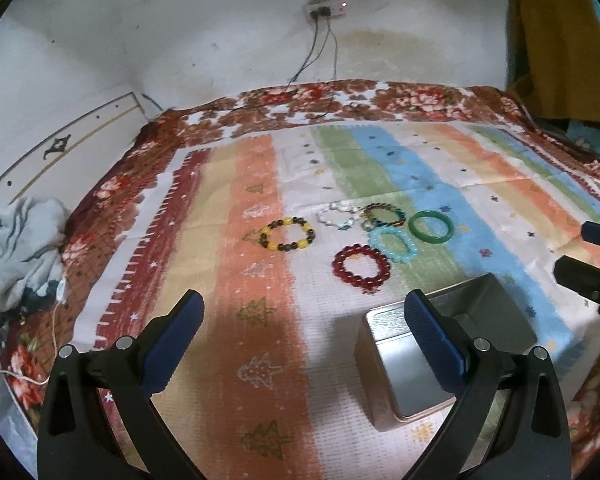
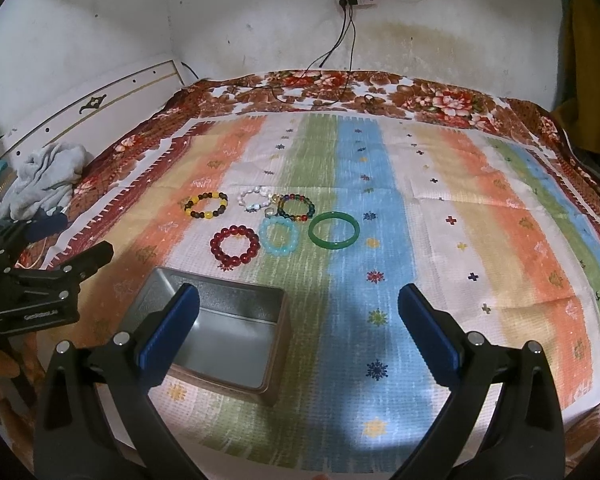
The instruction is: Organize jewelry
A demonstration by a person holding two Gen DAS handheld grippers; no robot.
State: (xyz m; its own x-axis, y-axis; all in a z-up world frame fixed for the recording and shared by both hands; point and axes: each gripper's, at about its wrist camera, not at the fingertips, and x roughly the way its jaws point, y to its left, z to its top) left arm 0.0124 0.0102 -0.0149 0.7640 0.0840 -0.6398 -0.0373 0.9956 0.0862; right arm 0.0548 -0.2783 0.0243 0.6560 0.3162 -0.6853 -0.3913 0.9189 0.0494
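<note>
Six bracelets (image 2: 272,220) are laid flat, clustered on the striped cloth, just beyond an open, empty tin (image 2: 220,320).

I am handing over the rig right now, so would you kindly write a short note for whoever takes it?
Left gripper: open, holding nothing.
Right gripper: open, holding nothing.
The metal tin sits open and bare on the striped cloth.
Beyond it lie six bracelets: yellow-and-dark, white, multicolour, red, light blue and the green bangle.
Done: nothing.
Left: probably all six into the tin.
</note>
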